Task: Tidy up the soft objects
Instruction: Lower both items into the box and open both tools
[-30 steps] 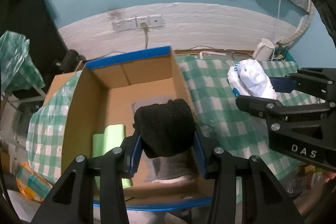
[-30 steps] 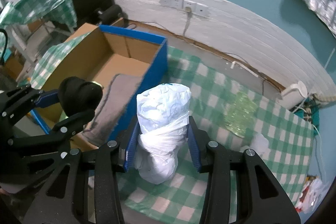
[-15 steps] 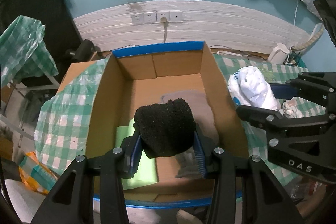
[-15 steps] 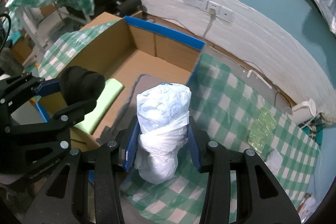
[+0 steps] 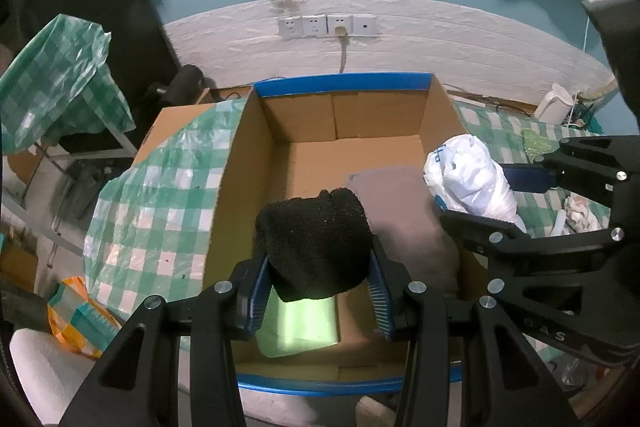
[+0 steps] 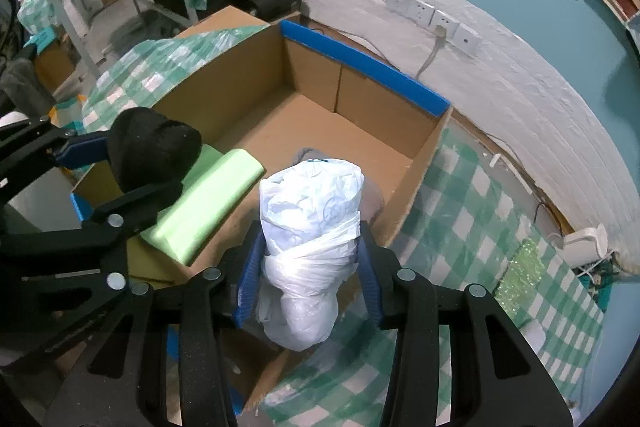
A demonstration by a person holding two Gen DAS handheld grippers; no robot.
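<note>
My left gripper (image 5: 316, 291) is shut on a black knitted bundle (image 5: 316, 247), held above the near part of an open cardboard box (image 5: 344, 87) with blue-taped rims. My right gripper (image 6: 308, 267) is shut on a white plastic-bag bundle (image 6: 310, 219), held over the box's near right side; it also shows in the left wrist view (image 5: 468, 179). Inside the box lie a light green foam pad (image 6: 208, 207) and a grey folded cloth (image 5: 400, 203). The black bundle also shows in the right wrist view (image 6: 152, 147).
A green-checked cloth (image 6: 472, 211) covers the table right of the box. A clear green wrapper (image 6: 520, 279) and a white kettle (image 6: 588, 243) sit at the far right. A checked plastic sheet (image 5: 160, 195) drapes left of the box. Wall sockets (image 5: 328, 25) are behind.
Both grippers have moved left with their bundles. The right gripper went from above the checked cloth to over the box; the left gripper now hangs over the box's middle.
</note>
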